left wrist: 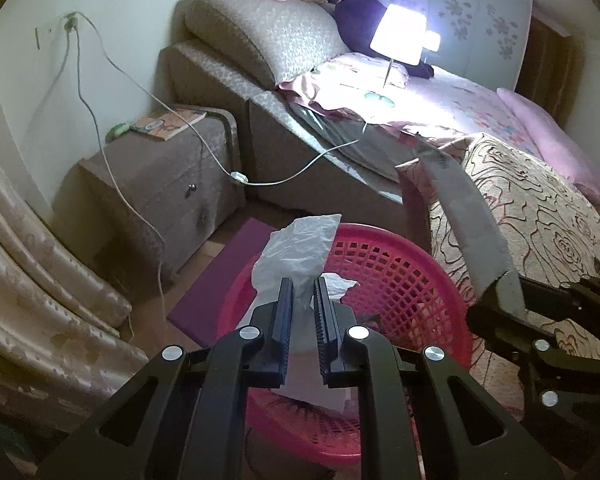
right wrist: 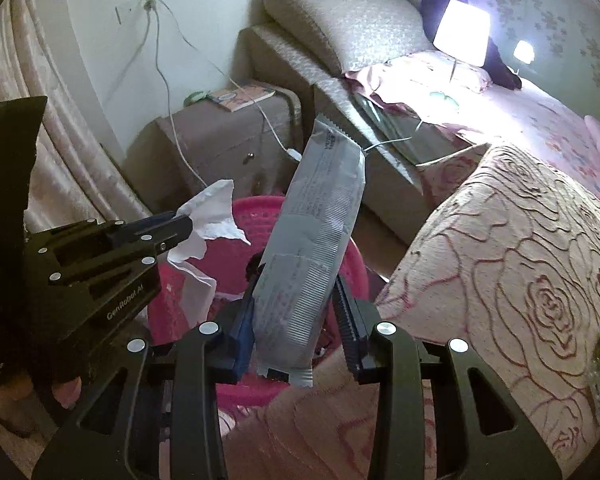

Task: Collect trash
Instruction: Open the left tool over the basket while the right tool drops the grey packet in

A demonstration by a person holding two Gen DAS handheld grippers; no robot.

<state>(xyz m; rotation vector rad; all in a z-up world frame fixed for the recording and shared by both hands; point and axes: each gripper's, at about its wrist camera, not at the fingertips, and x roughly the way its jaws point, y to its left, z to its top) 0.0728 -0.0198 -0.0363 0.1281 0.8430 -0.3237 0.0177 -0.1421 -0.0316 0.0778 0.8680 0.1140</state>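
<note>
Nearest in the left wrist view, left gripper (left wrist: pixel 303 286) clamped on a crumpled white tissue (left wrist: pixel 296 250), jaws nearly together with the paper pinched between them, loose end flaring up and forward past the fingertips. Held over the pink basket (left wrist: pixel 404 276), a round lattice-walled tub on the floor just beside the bed. In the right wrist view, right gripper (right wrist: pixel 296 280) closed on a long silver wrapper (right wrist: pixel 320 232), pads pressing its two long edges low down. Wrapper's long axis running up and away from the jaws, leaning slightly right, serrated printed end on top, torn lower end hanging just below the fingers. Also above the basket (right wrist: pixel 352 268), at its bed-side edge, with the tissue (right wrist: pixel 214 214) to its left, the two apart. Right of the basket, a rose-patterned cover (right wrist: pixel 520 264) draped over the bed corner. Beyond the basket, a purple mat (left wrist: pixel 220 276) on the floor, then a brown nightstand (left wrist: pixel 156 200) carrying a book (left wrist: pixel 168 122), white cable (left wrist: pixel 112 160) trailing down from a wall socket. Farthest, a padded headboard (left wrist: pixel 268 40), plush toys on top, and a lit lamp (left wrist: pixel 398 34) standing on the bed.
</note>
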